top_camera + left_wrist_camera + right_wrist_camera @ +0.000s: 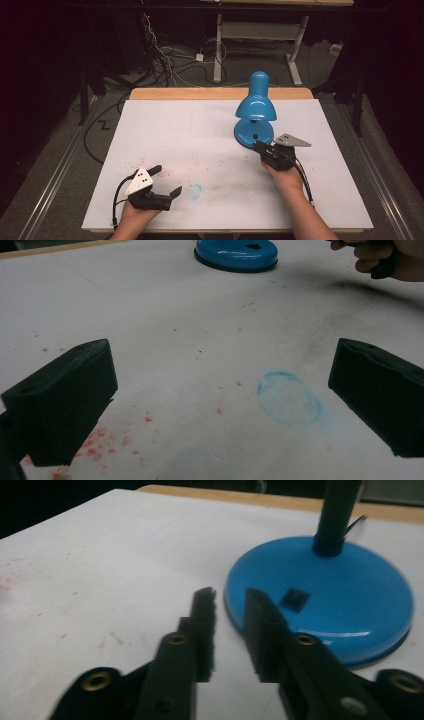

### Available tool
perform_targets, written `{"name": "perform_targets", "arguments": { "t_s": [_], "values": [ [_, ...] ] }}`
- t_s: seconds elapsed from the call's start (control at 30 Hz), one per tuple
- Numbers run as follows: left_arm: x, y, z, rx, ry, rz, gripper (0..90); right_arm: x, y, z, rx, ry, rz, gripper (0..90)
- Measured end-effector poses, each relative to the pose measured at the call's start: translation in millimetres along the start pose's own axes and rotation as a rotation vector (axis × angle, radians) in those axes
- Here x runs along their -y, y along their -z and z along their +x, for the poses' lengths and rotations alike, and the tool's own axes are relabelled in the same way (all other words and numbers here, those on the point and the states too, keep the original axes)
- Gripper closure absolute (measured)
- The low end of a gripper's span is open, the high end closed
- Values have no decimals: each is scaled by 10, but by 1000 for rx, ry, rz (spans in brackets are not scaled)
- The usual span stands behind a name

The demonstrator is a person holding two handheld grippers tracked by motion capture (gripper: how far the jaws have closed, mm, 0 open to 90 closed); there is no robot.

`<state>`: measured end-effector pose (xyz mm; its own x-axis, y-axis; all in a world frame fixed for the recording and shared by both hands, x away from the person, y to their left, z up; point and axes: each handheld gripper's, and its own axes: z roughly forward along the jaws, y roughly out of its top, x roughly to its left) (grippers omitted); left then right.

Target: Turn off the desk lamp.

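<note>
A blue desk lamp point(255, 107) stands at the far right of the white-covered table point(200, 125), its shade bent down over its round base point(250, 134). My right gripper point(258, 146) sits at the near rim of that base. In the right gripper view its jaws point(231, 600) stand a little apart with nothing between them, tips beside the base point(350, 585), near the black switch point(293, 599). My left gripper point(166, 180) rests at the near left, jaws wide open over bare sheet point(220, 390). The base point(235, 252) also appears far off in the left gripper view.
A blue ring smudge point(195, 191) and red specks point(145, 162) mark the sheet near the left gripper. The table's wooden far edge point(200, 93) borders a floor with cables point(165, 60) and another desk's legs point(218, 50).
</note>
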<state>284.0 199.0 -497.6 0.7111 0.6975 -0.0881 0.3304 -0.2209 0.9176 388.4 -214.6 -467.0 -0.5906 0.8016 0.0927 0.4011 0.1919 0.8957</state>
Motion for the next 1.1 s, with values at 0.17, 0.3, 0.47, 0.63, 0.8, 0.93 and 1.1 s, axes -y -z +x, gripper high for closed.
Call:
{"name": "perform_targets", "arguments": {
  "t_s": [0.17, 0.3, 0.47, 0.63, 0.8, 0.93, 1.1],
  "values": [
    [0, 0, -1, 3, -1, 0, 0, 104, 79, 76, -1, 45, 13, 383],
    [0, 0, -2, 2, -2, 0, 0, 171, 161, 146, 5, 59, 21, 133],
    [0, 1, 0, 2, 0, -1, 0, 242, 315, 219, 30, 60, 2, 1],
    [1, 3, -1, 2, -2, -1, 0, 312, 485, 238, 32, 67, -14, 1],
    [1, 4, -2, 0, -2, -2, 0, 394, 644, 254, 45, 85, -23, 0],
    [1, 4, -2, 0, -2, -2, 0, 458, 776, 248, 50, 95, -20, 1],
    [1, 5, 2, 0, -1, -1, 0, 545, 947, 221, 75, 101, -22, 1]
  ]
}}
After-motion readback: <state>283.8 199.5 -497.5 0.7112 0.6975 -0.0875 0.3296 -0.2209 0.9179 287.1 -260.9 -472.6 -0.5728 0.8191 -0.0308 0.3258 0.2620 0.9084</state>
